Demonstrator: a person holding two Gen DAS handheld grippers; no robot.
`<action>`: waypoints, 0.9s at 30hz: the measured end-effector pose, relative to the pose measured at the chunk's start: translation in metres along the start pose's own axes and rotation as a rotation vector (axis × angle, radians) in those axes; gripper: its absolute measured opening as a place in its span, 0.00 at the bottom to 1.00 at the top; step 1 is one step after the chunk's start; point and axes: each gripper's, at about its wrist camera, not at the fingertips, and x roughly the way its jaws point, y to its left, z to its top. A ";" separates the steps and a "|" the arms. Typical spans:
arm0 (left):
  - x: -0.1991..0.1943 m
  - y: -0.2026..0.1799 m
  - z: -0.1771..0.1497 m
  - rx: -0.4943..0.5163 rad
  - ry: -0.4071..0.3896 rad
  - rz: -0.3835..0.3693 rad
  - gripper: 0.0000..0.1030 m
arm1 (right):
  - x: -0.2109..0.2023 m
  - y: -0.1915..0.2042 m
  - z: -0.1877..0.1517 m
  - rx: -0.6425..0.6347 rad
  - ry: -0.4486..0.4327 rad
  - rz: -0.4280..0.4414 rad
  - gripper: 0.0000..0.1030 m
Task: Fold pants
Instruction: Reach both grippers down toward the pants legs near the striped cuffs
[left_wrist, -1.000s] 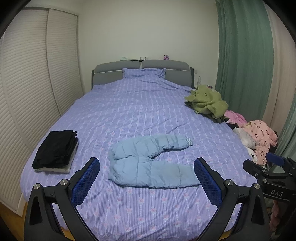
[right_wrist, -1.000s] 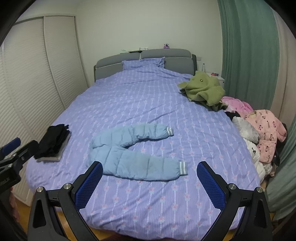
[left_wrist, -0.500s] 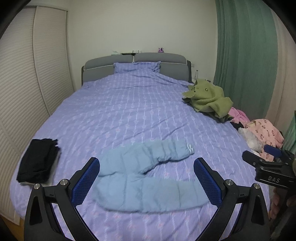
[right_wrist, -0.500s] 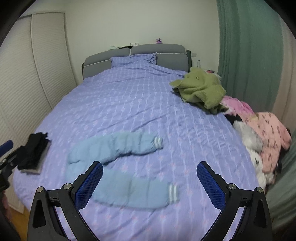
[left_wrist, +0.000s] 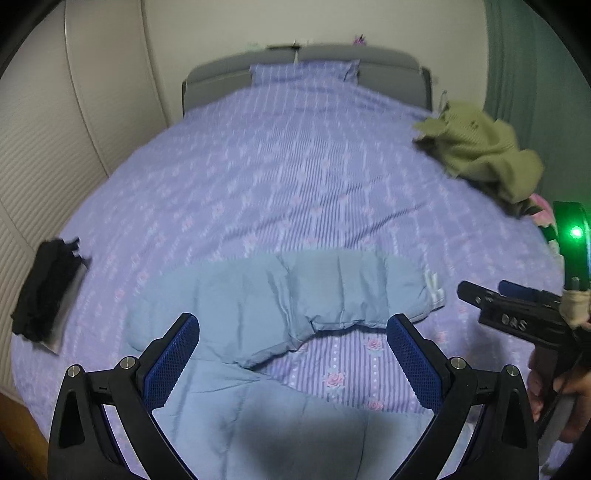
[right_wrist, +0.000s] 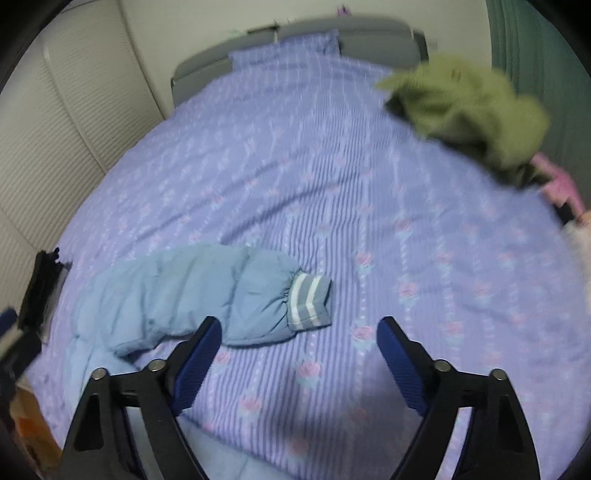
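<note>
Left wrist view: bed (left_wrist: 295, 166) with a purple floral cover fills the frame, grey headboard (left_wrist: 388, 61) at the far end. Light blue padded pants (left_wrist: 280, 295) lie across the near part of the bed, one leg stretching right to a striped cuff (right_wrist: 308, 301), the other running under the cameras. An olive garment (left_wrist: 487, 155) is heaped at the right edge, a black folded pile (left_wrist: 44, 291) at the left. Left tongs (left_wrist: 291, 365) are spread wide above the pants, gripping nothing. Right tongs (right_wrist: 297, 363) are likewise spread, just near of the cuff.
</note>
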 end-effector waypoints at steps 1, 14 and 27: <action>0.010 -0.001 -0.002 -0.006 0.015 0.005 1.00 | 0.013 -0.005 0.000 0.019 0.016 0.012 0.77; 0.041 0.000 -0.019 0.010 0.073 0.056 1.00 | 0.106 -0.019 0.000 0.151 0.177 0.115 0.40; 0.022 0.008 -0.017 0.012 0.044 0.074 1.00 | 0.069 -0.016 0.019 -0.070 0.091 -0.281 0.61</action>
